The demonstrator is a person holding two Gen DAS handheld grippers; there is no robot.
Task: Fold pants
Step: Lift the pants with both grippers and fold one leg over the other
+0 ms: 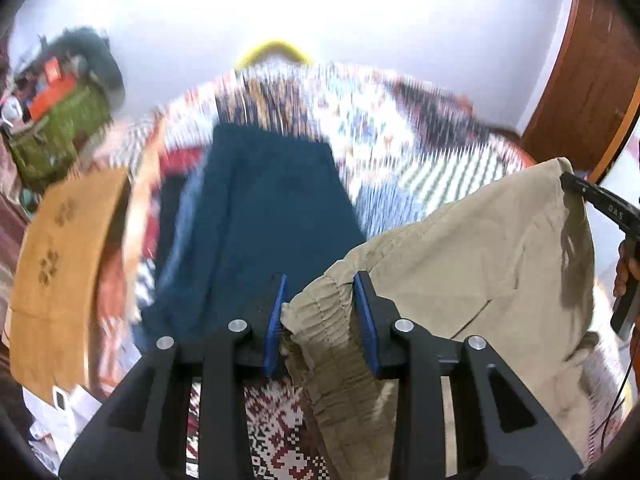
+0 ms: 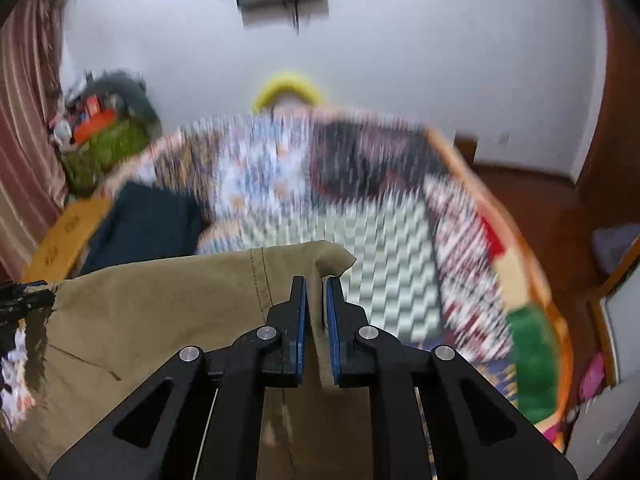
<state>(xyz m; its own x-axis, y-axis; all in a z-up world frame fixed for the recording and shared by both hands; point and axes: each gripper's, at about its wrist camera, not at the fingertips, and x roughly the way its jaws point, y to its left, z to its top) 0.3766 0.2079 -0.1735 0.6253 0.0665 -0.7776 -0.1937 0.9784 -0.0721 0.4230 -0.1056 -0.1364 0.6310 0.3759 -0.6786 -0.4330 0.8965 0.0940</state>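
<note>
Khaki pants hang lifted above the bed, stretched between my two grippers. My left gripper is shut on the gathered elastic waistband at one corner. My right gripper is shut on the other top corner of the khaki pants; it shows in the left wrist view at the far right, held by a hand. The left gripper shows at the left edge of the right wrist view. The lower part of the pants hangs out of sight.
A patchwork bedspread covers the bed. Dark blue folded pants and a mustard cloth lie on it to the left. A green bag of clutter sits at far left. White wall, yellow hanger, wooden door right.
</note>
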